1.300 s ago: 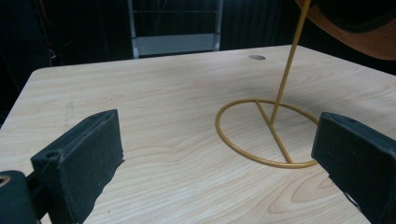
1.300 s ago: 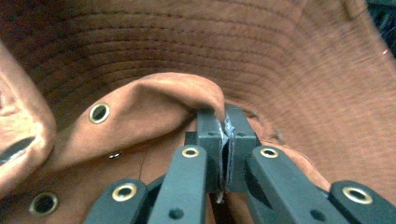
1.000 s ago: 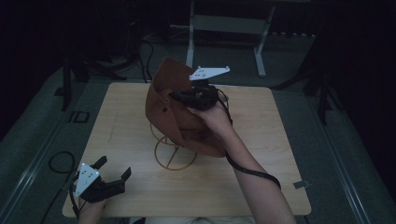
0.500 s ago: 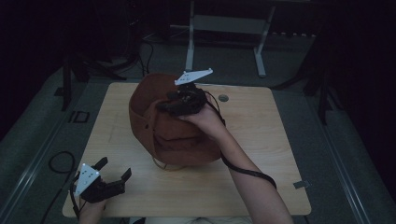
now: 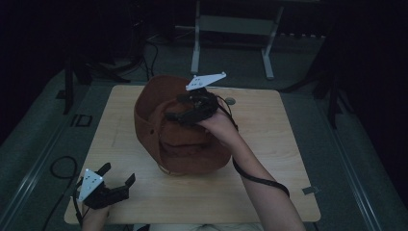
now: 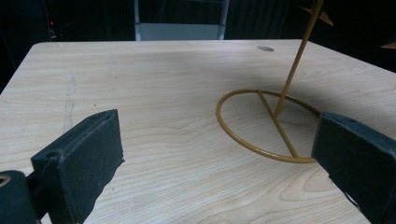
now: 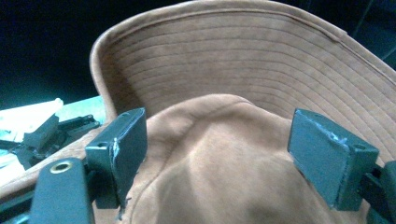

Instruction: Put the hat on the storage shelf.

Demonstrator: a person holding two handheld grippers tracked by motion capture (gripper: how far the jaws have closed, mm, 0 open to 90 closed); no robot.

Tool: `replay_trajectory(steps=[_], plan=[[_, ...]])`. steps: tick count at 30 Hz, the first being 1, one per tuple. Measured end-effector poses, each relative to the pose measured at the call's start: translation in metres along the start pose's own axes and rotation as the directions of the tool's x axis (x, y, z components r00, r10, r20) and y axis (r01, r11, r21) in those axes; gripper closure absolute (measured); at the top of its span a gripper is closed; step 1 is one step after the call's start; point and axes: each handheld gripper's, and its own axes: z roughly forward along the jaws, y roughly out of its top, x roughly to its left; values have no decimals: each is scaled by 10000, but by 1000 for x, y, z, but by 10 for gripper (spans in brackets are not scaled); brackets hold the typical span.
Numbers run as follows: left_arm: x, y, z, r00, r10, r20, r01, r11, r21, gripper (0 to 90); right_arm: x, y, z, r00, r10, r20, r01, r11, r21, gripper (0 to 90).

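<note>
A brown, wide-brimmed suede hat sits in the middle of the pale wooden table, draped over a thin yellow wire stand whose ring base rests flat on the tabletop and whose slim rod rises at a slant from the ring's cross bar. In the high view the hat hides most of the stand; a sliver of the ring peeks out under the hat's near edge.

The right gripper hangs over the top of the hat, on its side toward the far edge of the table, with the person's right hand behind it and the forearm running back to the near right. Its jaws have just been opening and now stand spread wide. In the right gripper view, the hat's rounded crown bulges up between the two black jaws, yet the pads do not press on it: a gap shows on either side. The upturned, stitched brim curves behind and above the jaws.

The left gripper rests low at the near left corner of the table, well apart from the hat. Its jaws are spread too, with nothing but bare wood between them. From its own view the ring base lies ahead and to the right, near the right-hand jaw but not touching it.
</note>
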Motion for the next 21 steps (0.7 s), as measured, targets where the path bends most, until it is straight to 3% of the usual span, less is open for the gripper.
replay_trajectory(steps=[4,11,21], plan=[[-1,0,0,10000,55,-31,-55,10000,-5,27,-3,-3,-5,10000,62,23,-62,9998,-170,202],[-1,-1,0,9999,95,-55,-95,9999,53,27,-8,-20,-35,9957,-406,830,479,9950,-877,193],[-3,-4,3,9995,321,-24,-321,9994,112,27,-19,-51,-60,9886,-341,1469,449,9965,-709,169]])
